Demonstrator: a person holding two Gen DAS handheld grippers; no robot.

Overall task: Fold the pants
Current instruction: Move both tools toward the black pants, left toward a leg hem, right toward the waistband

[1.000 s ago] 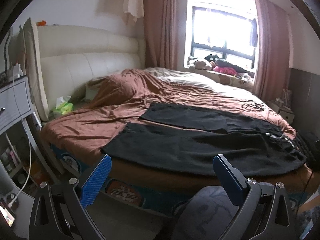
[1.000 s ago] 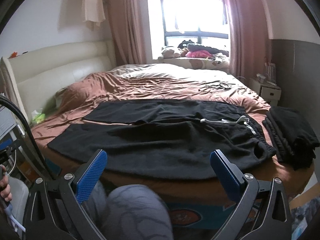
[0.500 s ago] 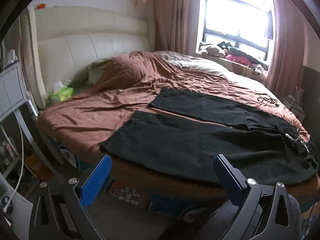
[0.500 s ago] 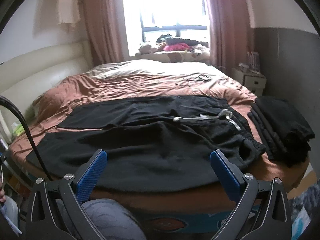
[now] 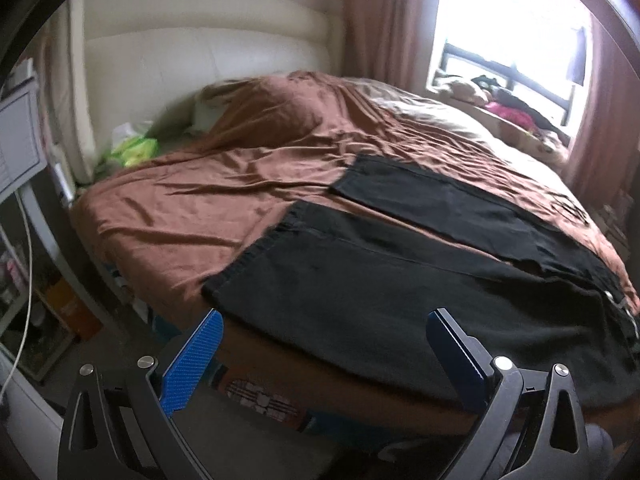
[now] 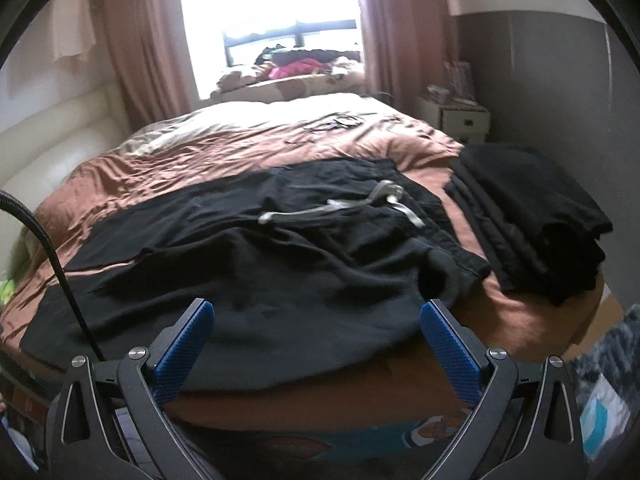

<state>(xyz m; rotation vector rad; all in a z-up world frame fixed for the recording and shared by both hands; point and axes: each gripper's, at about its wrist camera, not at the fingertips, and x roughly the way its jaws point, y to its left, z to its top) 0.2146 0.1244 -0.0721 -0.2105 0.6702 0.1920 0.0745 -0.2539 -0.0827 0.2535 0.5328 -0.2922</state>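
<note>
- A bedroom in daylight: a wide bed [image 5: 192,216] under a rumpled brown cover, a padded cream headboard [image 5: 208,60] at one end and a bright window [image 6: 272,12] with pinkish curtains [image 6: 140,48] on the far side.
- The black pants [image 5: 400,280] lie spread flat across the near half of the bed, both legs stretched towards the headboard end, with a strip of brown cover showing between them.
- Their near edge hangs a little over the side of the mattress.
- From the right wrist view the waistband end of the pants [image 6: 280,260] sits towards the foot of the bed, a pale drawstring [image 6: 340,208] lying loose on top.
- Just beside the waistband, apart from it, rests a stack of folded black clothes [image 6: 532,220].
- The left gripper [image 5: 324,354] hovers at the bed's edge near the hem of the closer leg, its blue-padded fingers [image 5: 192,364] spread wide and holding nothing.
- The right gripper [image 6: 316,344] hangs over the near edge by the hip area, fingers [image 6: 448,352] likewise wide apart, not touching the cloth.
- A green packet [image 5: 136,150] lies near the headboard.
- A small white nightstand [image 6: 460,118] stands beyond the bed's far corner.
- Soft toys and clothes [image 6: 296,66] are heaped on the windowsill.
</note>
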